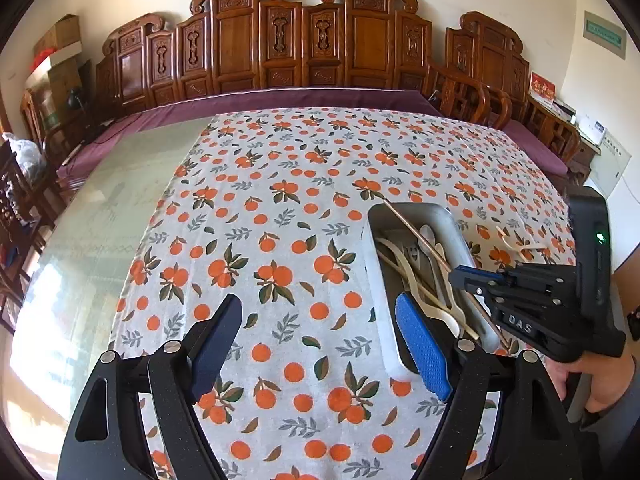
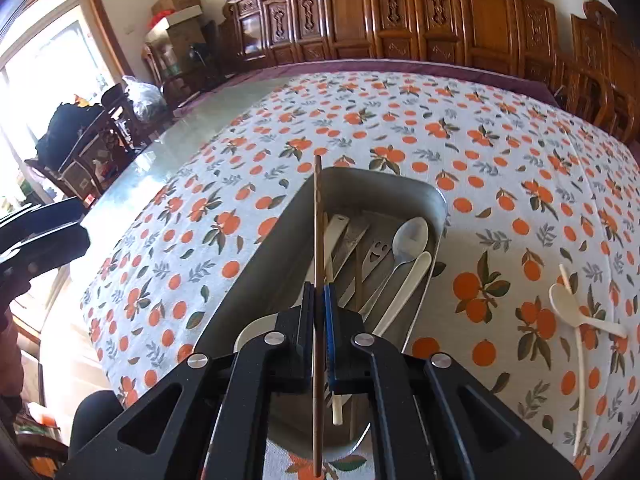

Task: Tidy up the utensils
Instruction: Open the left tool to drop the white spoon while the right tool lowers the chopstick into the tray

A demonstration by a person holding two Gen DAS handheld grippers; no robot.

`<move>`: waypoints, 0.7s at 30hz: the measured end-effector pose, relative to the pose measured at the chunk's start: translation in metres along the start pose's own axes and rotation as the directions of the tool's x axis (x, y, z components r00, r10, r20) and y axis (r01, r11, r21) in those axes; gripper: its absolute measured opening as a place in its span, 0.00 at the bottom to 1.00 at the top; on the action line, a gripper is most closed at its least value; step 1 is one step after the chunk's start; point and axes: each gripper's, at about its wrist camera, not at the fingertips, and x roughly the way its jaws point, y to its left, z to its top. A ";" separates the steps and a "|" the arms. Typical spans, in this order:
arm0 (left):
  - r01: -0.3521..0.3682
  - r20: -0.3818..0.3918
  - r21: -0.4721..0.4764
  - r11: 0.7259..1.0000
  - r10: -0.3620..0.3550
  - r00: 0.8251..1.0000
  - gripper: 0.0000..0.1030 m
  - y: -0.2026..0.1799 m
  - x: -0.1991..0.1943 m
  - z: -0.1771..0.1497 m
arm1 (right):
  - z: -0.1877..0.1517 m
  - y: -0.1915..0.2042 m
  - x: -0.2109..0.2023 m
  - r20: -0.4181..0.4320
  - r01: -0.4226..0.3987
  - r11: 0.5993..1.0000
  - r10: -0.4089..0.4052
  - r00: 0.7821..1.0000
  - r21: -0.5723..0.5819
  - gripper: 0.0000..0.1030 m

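Note:
A metal tray (image 2: 352,184) (image 1: 452,224) on the orange-print tablecloth holds several spoons, chopsticks and flat utensils. My right gripper (image 2: 319,288) is shut on a brown chopstick (image 2: 318,216) and holds it over the tray; it shows in the left wrist view (image 1: 464,276) with the chopstick (image 1: 416,230) slanting across the tray. My left gripper (image 1: 320,316) is open and empty, just left of the tray's near end. A white spoon (image 2: 572,308) and a white chopstick (image 2: 580,372) lie on the cloth right of the tray.
The tablecloth (image 1: 304,184) covers most of a glass-topped table (image 1: 120,184). Carved wooden chairs (image 1: 280,44) line the far side. A window, boxes and bags (image 2: 136,92) are at the left.

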 end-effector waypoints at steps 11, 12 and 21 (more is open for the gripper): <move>0.002 -0.014 0.005 1.000 -0.002 1.000 0.74 -0.002 0.008 -0.001 | -0.004 -0.003 0.028 -0.052 0.022 0.999 -0.021 0.998 0.024 0.06; 0.002 -0.014 0.006 1.000 -0.002 1.000 0.74 -0.003 0.008 -0.001 | -0.005 -0.003 0.029 -0.053 0.019 0.999 -0.018 0.998 0.025 0.06; 0.009 -0.011 0.015 1.000 -0.009 1.000 0.74 -0.016 0.006 0.001 | -0.004 -0.006 0.009 -0.001 -0.016 1.000 0.016 1.000 0.006 0.07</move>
